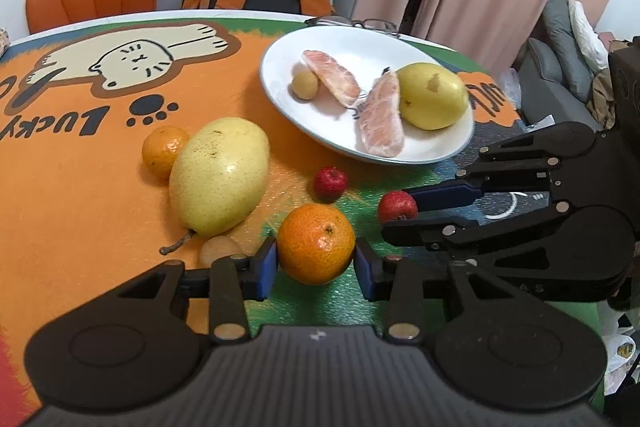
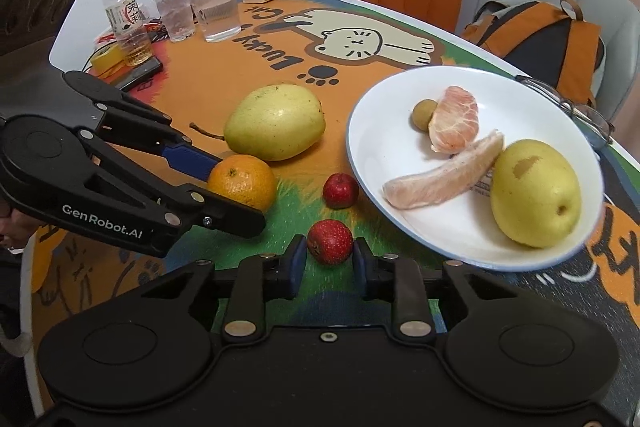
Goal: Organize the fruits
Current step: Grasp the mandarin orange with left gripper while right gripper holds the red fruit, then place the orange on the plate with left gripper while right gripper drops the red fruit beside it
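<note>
Close to us, our left gripper (image 1: 316,261) pinches an orange (image 1: 316,243) that sits on the table mat (image 1: 80,211). Our right gripper (image 2: 329,259) is pressed onto a small red fruit (image 2: 330,241) just in front of the white plate (image 2: 372,147). We think this is the grabbing step. Next we must lift both fruits and carry them over the rim, beside the pear (image 2: 536,193) and pink slices (image 2: 442,179), gently, so the little red one does not slip out
</note>
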Available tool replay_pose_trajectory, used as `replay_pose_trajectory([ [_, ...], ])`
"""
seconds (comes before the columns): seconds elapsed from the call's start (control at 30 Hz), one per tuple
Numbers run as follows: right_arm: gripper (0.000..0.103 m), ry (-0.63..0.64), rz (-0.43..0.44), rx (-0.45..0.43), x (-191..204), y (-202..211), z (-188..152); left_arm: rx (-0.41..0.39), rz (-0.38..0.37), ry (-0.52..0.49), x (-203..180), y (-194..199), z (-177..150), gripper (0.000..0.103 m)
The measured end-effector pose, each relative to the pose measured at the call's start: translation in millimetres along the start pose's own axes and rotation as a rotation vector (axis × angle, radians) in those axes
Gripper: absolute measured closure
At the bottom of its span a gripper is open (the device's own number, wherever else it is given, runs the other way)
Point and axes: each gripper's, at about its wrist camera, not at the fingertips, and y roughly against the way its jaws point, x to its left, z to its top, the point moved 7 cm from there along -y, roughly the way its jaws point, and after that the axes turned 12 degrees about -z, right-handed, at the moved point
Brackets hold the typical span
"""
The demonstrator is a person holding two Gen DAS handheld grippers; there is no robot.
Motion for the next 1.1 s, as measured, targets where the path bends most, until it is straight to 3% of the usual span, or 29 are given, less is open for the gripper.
replay_pose_trajectory([
  [0.47, 0.077, -0.049, -0.058, 0.029, -31.1, 45.4, -1.5, -0.003, -0.04, -0.034, -29.9, 7.8, 3.7, 0.064],
  [1.1, 0.077, -0.111, -0.099, 0.013, -66.5, 46.6, 9.8, -0.004, -0.042, -0.047, -36.0, -5.3, 30.6, 0.064],
])
